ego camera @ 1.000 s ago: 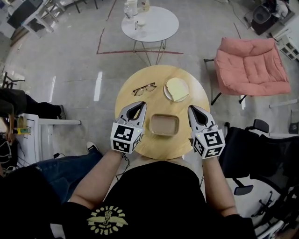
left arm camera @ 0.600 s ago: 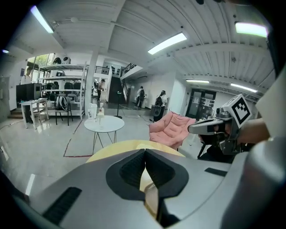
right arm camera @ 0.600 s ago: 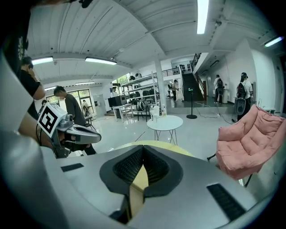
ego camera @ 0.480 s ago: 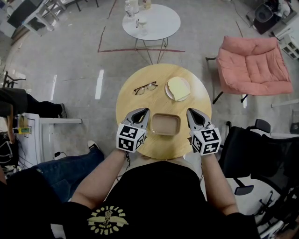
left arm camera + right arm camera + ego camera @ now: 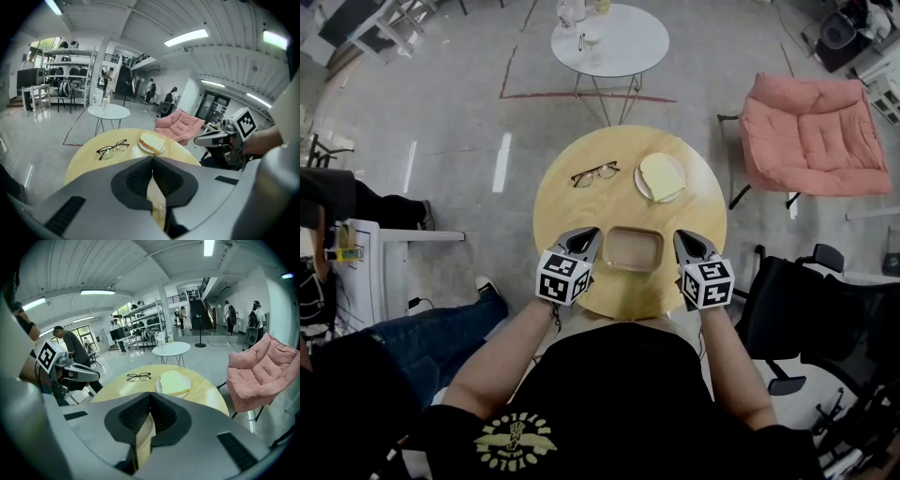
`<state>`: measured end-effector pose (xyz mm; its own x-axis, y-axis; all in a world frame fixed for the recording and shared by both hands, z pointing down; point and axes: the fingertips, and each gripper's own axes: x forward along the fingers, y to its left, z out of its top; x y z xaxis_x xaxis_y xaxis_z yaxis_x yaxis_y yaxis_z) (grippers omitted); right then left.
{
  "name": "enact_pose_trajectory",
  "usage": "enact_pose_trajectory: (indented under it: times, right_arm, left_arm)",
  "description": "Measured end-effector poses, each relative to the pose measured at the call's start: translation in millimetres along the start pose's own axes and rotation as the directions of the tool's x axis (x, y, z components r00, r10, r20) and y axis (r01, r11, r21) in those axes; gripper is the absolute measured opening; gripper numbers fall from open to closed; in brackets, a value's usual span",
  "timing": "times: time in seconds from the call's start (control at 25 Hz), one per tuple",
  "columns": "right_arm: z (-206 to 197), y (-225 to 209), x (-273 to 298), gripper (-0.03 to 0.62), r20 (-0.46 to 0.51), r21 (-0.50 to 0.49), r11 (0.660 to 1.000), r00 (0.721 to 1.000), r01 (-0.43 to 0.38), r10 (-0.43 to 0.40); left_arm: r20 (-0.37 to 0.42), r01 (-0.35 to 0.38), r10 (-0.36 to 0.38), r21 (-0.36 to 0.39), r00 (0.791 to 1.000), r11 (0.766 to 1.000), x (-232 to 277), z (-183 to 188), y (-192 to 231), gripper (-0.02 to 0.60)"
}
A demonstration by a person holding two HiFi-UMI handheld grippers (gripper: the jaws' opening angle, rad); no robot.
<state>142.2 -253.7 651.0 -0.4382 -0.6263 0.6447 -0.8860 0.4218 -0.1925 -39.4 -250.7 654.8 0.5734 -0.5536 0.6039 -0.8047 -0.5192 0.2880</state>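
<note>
A round wooden table (image 5: pixel 562 202) carries black-rimmed glasses (image 5: pixel 594 174), a slice of bread on a white plate (image 5: pixel 661 177) and a brown rectangular tray (image 5: pixel 632 248). My left gripper (image 5: pixel 589 236) hangs just left of the tray, shut with nothing in it. Just right of the tray is my right gripper (image 5: pixel 682 238), also shut and holding nothing. In the left gripper view the jaws (image 5: pixel 152 159) meet, with the glasses (image 5: pixel 112 149) and bread (image 5: pixel 151 142) beyond them. In the right gripper view the jaws (image 5: pixel 150 395) are closed before the glasses (image 5: pixel 138 377) and bread (image 5: pixel 174 382).
A white round side table (image 5: pixel 609 39) with bottles stands beyond the wooden one. A pink armchair (image 5: pixel 811 131) sits at the right, a black office chair (image 5: pixel 802 309) nearer. A white cart (image 5: pixel 370 272) and a seated person's leg (image 5: pixel 422 328) are at the left.
Both grippers have drawn back toward my body beside the tray and tipped downward, so the glasses and bread now show in both gripper views. Both stay shut.
</note>
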Motion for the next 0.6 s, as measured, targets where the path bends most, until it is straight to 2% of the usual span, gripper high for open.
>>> enact_pose_trajectory:
  times: [0.28,0.48,0.6]
  right_arm:
    - [-33.4,2.4,13.0,0.015,-0.094,-0.004,1.0,0.995,-0.024,0.024]
    - [-47.5,5.0,21.1,0.02,-0.119,0.013,0.999,0.992,-0.051,0.052]
    - [-57.3,6.6,24.4,0.057,-0.143,0.032,0.997,0.987,-0.066,0.07]
  left_arm:
    - [-0.108,0.01,-0.016,-0.051,0.994,0.999,12.4,-33.9,4.1,0.017]
    - [-0.141,0.01,-0.019,-0.064,0.99,0.998,22.0,-45.3,6.4,0.017]
    - [-0.155,0.014,-0.024,-0.062,0.988,0.998,25.5,-50.9,5.1,0.017]
